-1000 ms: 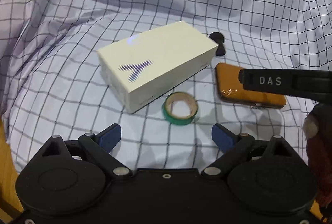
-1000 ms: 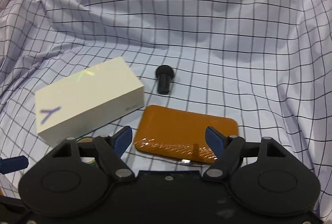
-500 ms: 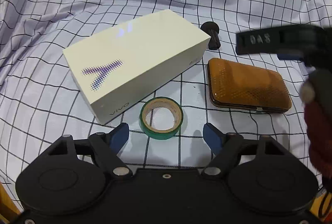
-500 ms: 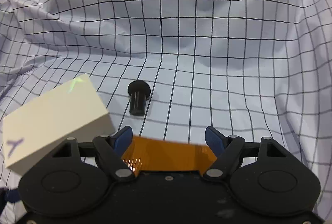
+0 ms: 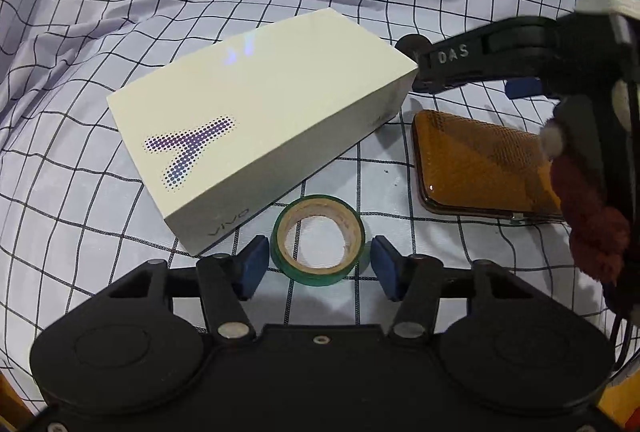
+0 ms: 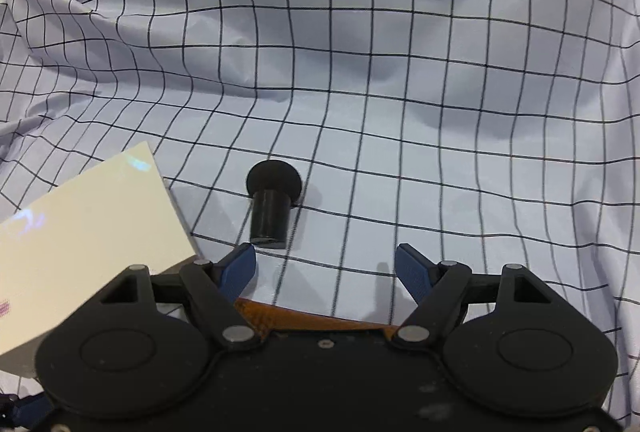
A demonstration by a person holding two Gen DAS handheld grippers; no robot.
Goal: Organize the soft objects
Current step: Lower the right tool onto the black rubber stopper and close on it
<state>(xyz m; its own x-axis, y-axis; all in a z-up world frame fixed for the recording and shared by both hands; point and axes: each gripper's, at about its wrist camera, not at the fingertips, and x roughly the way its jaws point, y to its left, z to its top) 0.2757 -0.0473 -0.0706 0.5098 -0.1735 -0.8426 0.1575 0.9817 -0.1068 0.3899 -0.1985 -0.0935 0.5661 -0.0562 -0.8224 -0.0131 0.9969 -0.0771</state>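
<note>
Left tongs [image 5: 316, 264], wide a second ago, are closing around the tape roll [image 5: 318, 240] on the checked cloth [image 5: 120, 11], pads flanking it, barely touching if at all. Likely a pickup. Right tongs [image 6: 325, 270], unchanged, gape empty near the black knob [image 6: 270, 209], having passed over the orange case [image 5: 480, 171].

In front of me a white box [image 5: 256, 127] with a purple dotted Y lies flat on a rumpled checked cloth [image 5: 120, 11]. Near its far right corner a black mushroom-shaped knob [image 6: 272, 207] lies on its side.
</note>
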